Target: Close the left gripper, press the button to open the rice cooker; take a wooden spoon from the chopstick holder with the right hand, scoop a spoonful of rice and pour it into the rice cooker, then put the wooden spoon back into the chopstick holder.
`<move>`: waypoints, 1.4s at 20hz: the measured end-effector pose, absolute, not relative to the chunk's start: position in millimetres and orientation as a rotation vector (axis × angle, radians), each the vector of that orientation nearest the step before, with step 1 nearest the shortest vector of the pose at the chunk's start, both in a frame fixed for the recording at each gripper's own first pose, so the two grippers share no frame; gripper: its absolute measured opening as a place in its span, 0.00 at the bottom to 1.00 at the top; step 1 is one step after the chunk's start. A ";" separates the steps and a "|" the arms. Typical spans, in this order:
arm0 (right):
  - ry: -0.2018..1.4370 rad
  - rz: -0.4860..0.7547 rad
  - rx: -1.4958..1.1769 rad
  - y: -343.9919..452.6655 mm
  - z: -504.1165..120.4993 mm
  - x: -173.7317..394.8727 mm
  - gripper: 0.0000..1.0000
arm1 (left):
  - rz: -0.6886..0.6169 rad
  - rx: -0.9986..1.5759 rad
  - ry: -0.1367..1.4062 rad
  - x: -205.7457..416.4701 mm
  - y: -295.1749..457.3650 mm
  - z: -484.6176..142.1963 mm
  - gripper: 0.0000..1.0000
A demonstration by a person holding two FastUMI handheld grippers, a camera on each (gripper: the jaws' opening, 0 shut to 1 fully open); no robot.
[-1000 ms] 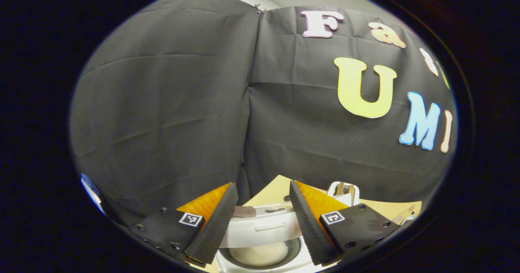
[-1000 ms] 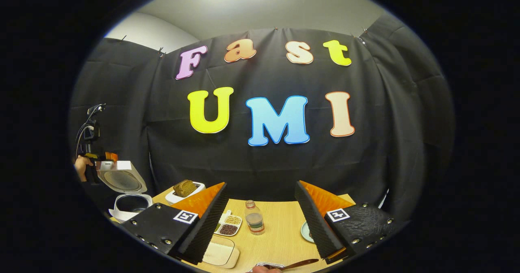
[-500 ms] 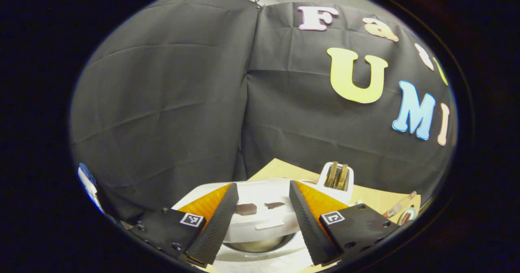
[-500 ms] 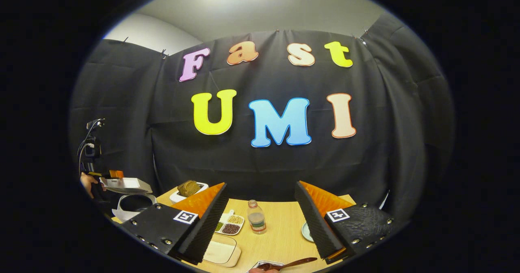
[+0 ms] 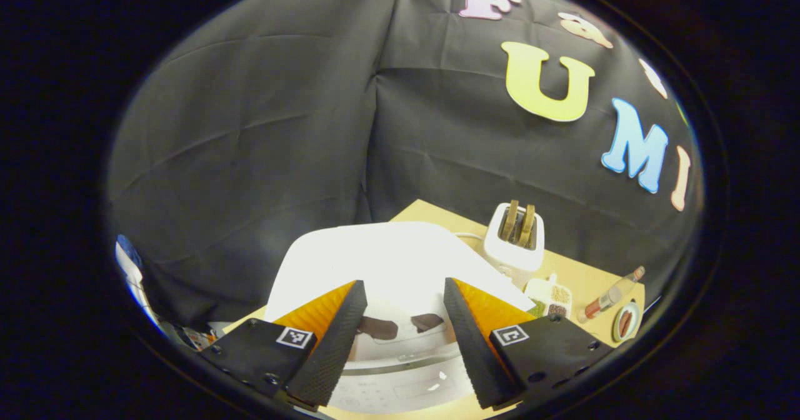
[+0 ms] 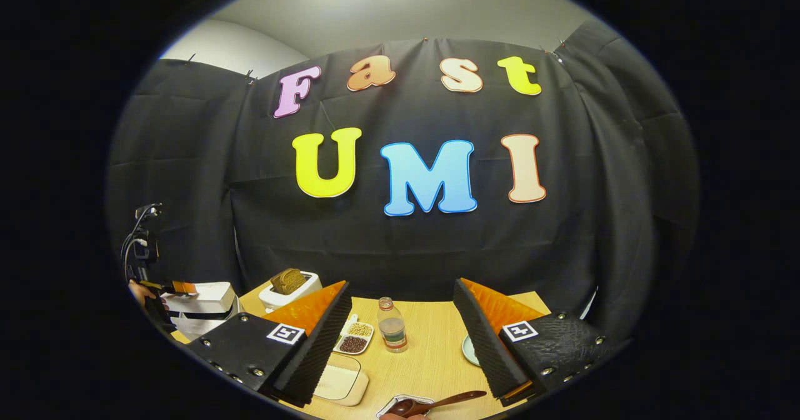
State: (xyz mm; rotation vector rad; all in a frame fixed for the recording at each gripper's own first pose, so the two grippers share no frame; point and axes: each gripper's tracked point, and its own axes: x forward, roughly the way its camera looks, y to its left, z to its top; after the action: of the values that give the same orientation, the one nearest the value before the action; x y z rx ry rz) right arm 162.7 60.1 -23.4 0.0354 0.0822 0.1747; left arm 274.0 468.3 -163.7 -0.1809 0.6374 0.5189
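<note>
Rice cooker (image 5: 400,270) at desk (image 6: 431,351) left end, lid down under left gripper (image 5: 400,339), jaws wide. Wooden spoon (image 6: 437,402) lying near right gripper (image 6: 400,345), jaws wide, empty. Likely wrap-up; next, returning spoon to holder.

The rice cooker (image 5: 387,264) lid has swung down shut.
</note>
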 end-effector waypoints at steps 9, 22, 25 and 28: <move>0.107 0.160 0.037 62.6 -29.7 159.9 0.99 | 0.518 -0.119 0.757 267.2 467.7 -201.1 0.87; 0.093 0.160 0.031 83.4 -21.9 151.8 0.99 | 0.502 -0.124 0.751 264.9 466.8 -208.3 0.94; 0.078 0.159 0.016 87.5 -13.5 146.6 0.99 | 0.446 -0.112 0.750 268.9 464.2 -207.9 0.94; 0.046 0.157 0.007 91.7 0.7 138.5 0.99 | 0.417 -0.128 0.652 276.6 456.8 -175.4 0.96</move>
State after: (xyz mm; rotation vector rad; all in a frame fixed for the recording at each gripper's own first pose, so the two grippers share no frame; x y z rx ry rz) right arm 138.5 91.7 0.7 0.0073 0.0459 0.1567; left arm 276.6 456.8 -175.4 -0.1277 0.6515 0.4166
